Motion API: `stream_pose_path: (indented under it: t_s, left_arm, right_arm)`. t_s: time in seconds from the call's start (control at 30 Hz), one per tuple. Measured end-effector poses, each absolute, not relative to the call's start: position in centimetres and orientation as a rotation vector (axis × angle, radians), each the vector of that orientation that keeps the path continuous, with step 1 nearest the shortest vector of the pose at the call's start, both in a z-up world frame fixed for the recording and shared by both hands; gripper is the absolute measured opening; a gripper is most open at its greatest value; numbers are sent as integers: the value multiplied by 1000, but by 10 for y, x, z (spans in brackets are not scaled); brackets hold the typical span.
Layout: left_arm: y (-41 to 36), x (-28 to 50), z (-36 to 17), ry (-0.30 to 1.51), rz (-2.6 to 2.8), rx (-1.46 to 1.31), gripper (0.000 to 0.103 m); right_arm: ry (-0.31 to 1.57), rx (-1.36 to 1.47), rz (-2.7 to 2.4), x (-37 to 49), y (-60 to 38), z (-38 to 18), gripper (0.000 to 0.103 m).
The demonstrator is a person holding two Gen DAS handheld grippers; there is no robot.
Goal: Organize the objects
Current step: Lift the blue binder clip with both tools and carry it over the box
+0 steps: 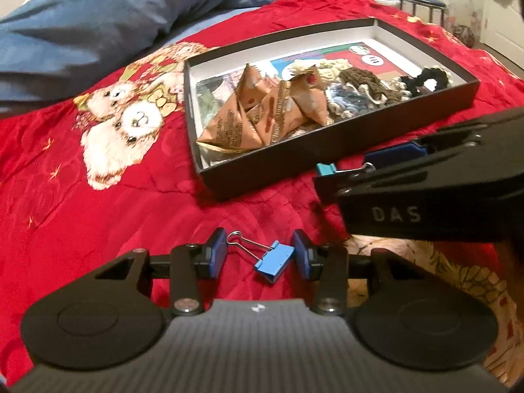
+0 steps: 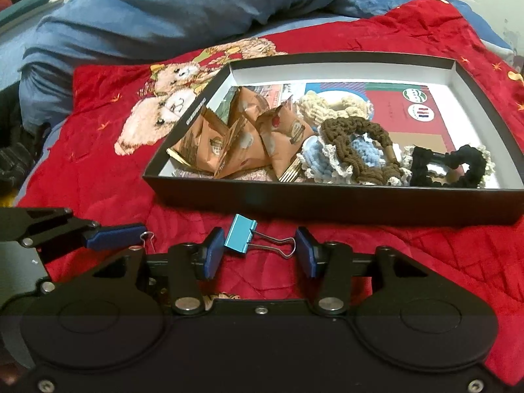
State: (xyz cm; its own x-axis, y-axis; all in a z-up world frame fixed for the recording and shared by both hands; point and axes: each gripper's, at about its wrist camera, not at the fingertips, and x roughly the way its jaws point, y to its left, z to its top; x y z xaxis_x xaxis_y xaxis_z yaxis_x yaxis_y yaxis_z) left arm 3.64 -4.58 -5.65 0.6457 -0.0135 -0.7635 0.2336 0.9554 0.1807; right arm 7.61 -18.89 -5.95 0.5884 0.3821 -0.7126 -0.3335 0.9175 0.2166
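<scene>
A light-blue binder clip lies on the red quilt between the pads of my left gripper. Its wire handle meets the left pad and its body meets the right pad. A second light-blue binder clip sits the same way in my right gripper, body against the left pad, wire loop against the right. Just behind both stands a black box holding brown snack packets and crocheted scrunchies. The right gripper with its clip shows at the right of the left wrist view.
The red quilt with a teddy-bear print covers the bed. A blue blanket is bunched along the far side. A dark stool stands beyond the bed's far right corner. A finger of the left gripper reaches in at the left.
</scene>
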Motion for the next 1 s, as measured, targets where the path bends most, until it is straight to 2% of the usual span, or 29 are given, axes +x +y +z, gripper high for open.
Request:
stream_pose_path:
  t_s: [1.0]
  left_arm:
    - [-40, 36, -50, 847, -68, 258, 48]
  right_arm:
    - [767, 147, 490, 68, -194, -34, 46]
